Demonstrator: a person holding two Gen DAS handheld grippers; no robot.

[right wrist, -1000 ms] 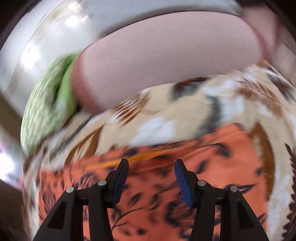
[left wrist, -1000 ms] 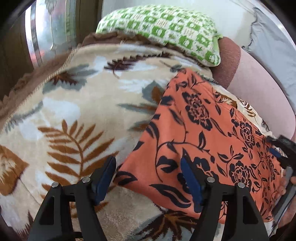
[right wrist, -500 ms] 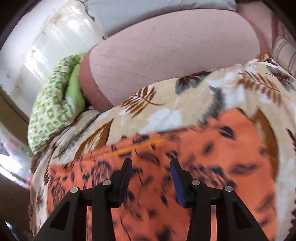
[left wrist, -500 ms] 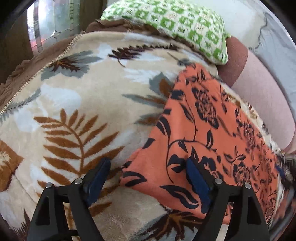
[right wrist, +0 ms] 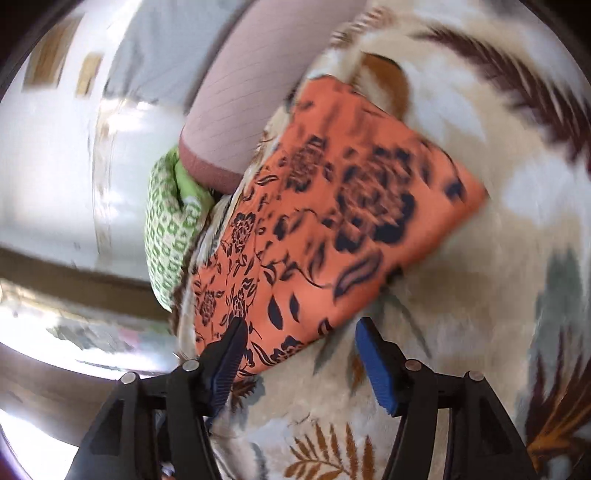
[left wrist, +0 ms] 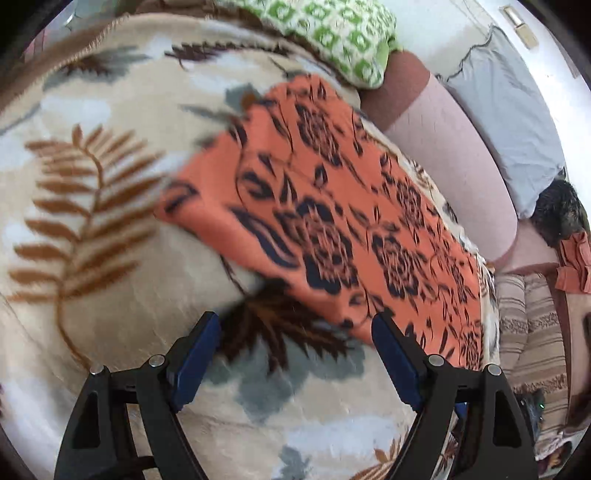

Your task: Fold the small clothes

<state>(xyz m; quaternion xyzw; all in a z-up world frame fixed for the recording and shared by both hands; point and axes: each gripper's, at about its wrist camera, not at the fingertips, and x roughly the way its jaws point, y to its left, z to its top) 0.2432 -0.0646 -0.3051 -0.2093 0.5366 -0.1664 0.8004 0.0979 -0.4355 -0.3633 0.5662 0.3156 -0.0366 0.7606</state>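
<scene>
— Leaf-print blanket (left wrist: 122,266) covers the bed; why does the orange floral cloth (left wrist: 332,206) lie flat on it?

— Spread out, its edges can be reached for folding; the green pillow (left wrist: 332,33) sits just beyond its far end, the pink bolster (left wrist: 450,147) along one side.

— And the left tool (left wrist: 295,354)?

— Spread wide and empty, just short of the cloth's near edge, likely lining up a grab.

— The right tool (right wrist: 299,354)?

— Its jaws are opening astride a near corner of the cloth, not pinching it.
</scene>
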